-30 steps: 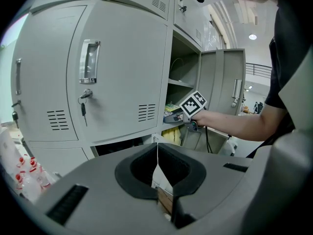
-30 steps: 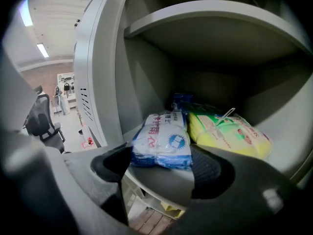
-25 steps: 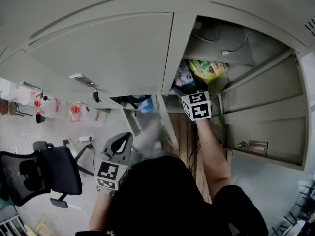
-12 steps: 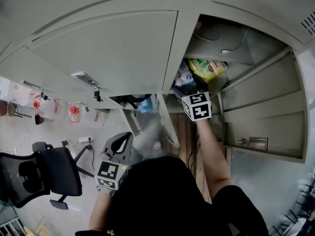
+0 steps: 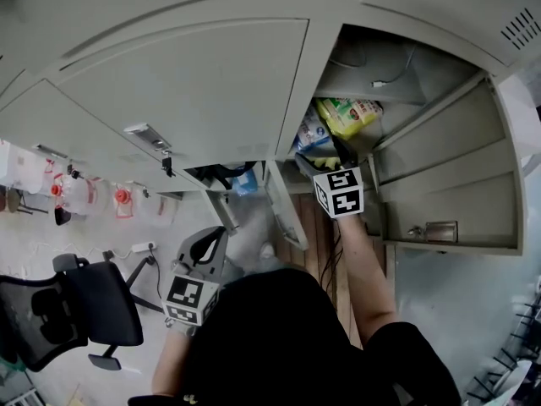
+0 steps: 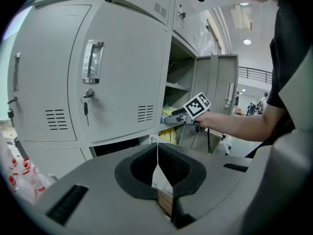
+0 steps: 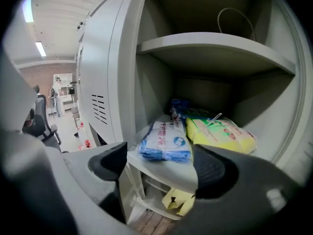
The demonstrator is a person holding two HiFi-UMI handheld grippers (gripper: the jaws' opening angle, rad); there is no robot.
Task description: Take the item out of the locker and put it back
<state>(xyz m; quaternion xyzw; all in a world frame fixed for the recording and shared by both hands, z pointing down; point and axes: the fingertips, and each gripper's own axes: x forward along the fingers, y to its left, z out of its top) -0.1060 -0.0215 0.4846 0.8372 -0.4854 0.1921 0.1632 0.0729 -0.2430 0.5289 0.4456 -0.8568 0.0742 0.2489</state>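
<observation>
The right tool (image 7: 161, 167) has just been opening its jaws, now wide apart on nothing. The blue pack (image 7: 165, 141) lies on the locker shelf (image 7: 178, 176) just beyond the tips, untouched. The left tool (image 6: 157, 168) is closed and empty.

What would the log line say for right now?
right gripper: open, jaws just been opening, nothing between them | blue pack: lying in locker, ungripped | left gripper: shut, empty
</observation>
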